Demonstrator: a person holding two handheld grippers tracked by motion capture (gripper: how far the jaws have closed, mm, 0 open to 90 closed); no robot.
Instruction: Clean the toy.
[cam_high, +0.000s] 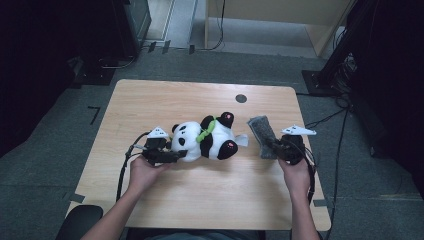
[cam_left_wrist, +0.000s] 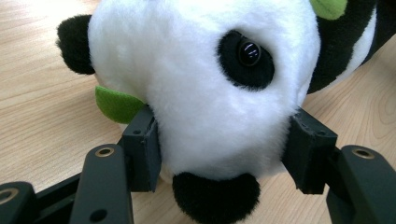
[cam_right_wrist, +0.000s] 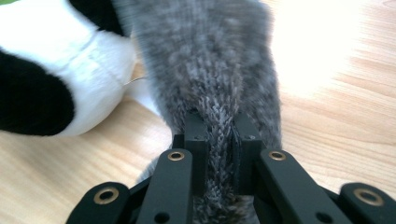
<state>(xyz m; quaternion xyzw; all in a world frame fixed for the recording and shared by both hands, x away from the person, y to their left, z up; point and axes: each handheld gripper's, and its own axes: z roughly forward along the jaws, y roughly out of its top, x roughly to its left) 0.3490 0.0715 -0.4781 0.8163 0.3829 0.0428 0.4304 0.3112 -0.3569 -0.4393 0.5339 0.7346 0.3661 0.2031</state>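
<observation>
- Your forearms come in from the six o'clock edge of the high view, each hand wrapped around a hand-held gripper.
- Your left hand-held gripper (cam_high: 172, 154) sits at about eight o'clock from the centre of the desk (cam_high: 200, 195), with a black cable looping back from it toward you.
- In the left gripper view its jaws stand on either side of the white muzzle of the panda plush (cam_left_wrist: 205, 84), both pads pressing into the fur, so you have the head gripped at a medium spread.
- In that view a green felt leaf (cam_left_wrist: 116, 103) pokes out just beside the pad at nine o'clock, and the black nose lies between the jaws at six o'clock.
- The panda plush lies on its side at the middle of the desk, head toward nine o'clock, feet toward three o'clock, a green band around its neck.
- Your right hand-held gripper (cam_high: 272, 146) is at about four o'clock from the desk's centre.
- Its jaws are closed tight on the near end of the grey knitted cloth (cam_right_wrist: 215, 70), which bunches between the pads in the right gripper view.
- The grey knitted cloth runs away from the jaws toward twelve o'clock and lies just beside the panda's feet, at three o'clock from the plush.
- A small dark round hole (cam_high: 241, 98) marks the desk near its far edge, at twelve o'clock.
</observation>
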